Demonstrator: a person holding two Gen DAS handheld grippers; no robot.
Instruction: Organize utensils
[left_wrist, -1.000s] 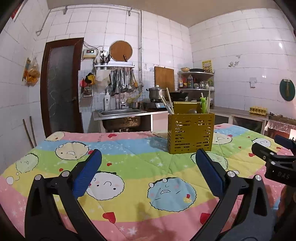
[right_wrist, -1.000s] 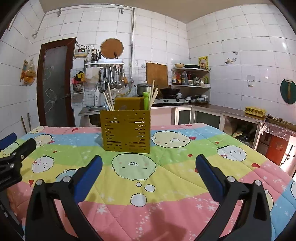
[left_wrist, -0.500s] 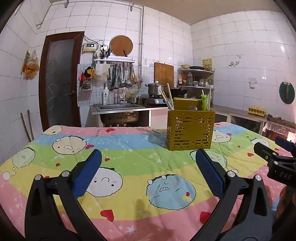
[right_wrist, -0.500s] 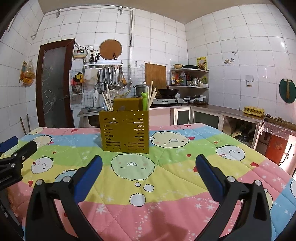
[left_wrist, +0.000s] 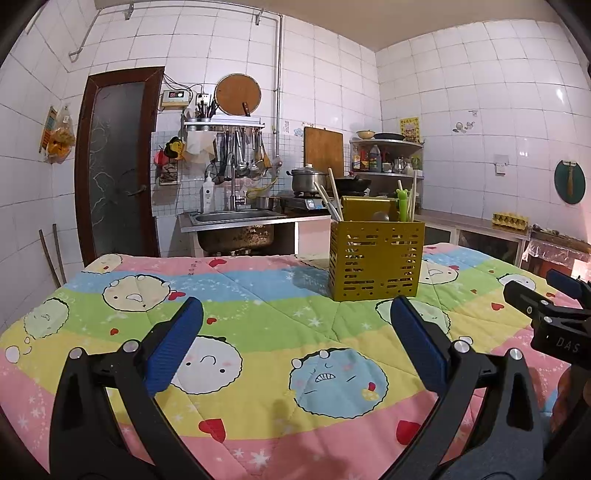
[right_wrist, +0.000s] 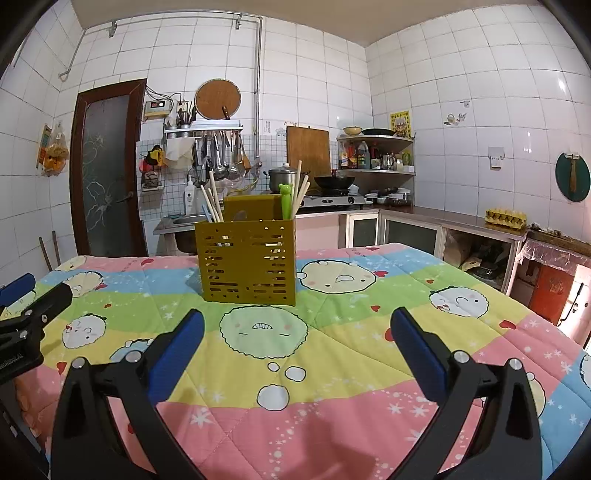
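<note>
- Grippers first: left gripper (left_wrist: 293, 314) spread wide, nothing between its blue pads (left_wrist: 173, 345), hovering low over the quilt (left_wrist: 258, 317).
- Right gripper (right_wrist: 295, 325) same state — jaws apart, empty, blue pads (right_wrist: 419, 354) clear of everything.
- Each one shows in the other's camera: right gripper at the right edge of the left wrist view, left gripper at the left edge of the right wrist view. Both well apart, side by side, pointing the same way.
- Quilt is striped pink, blue, green and yellow with round cartoon faces and small red hearts; it covers the whole work surface under both grippers.
- Utensil holder (right_wrist: 246, 260) — mustard-yellow, square, slotted walls — stands upright on the quilt, ahead of both grippers, near neither. It sits ahead-right of the left gripper and ahead-left of the right one.
- In the holder: wooden chopsticks (right_wrist: 214, 203) leaning left on the left side, more chopsticks (right_wrist: 301, 190) leaning right on the right side, and a green frog-topped utensil (right_wrist: 285, 201) upright beside those. A raised back panel of the holder stands behind them. Compartment split not readable.
- Behind the table: steel sink (left_wrist: 232, 218) with ladles hanging on a rack (left_wrist: 240, 155) above, pot (left_wrist: 308, 179) and wok (right_wrist: 334, 181) on the stove, wooden cutting board (right_wrist: 308, 147) against the white tile wall, dark door (left_wrist: 114, 166) on the left, egg tray (right_wrist: 506, 217) on the right counter.
</note>
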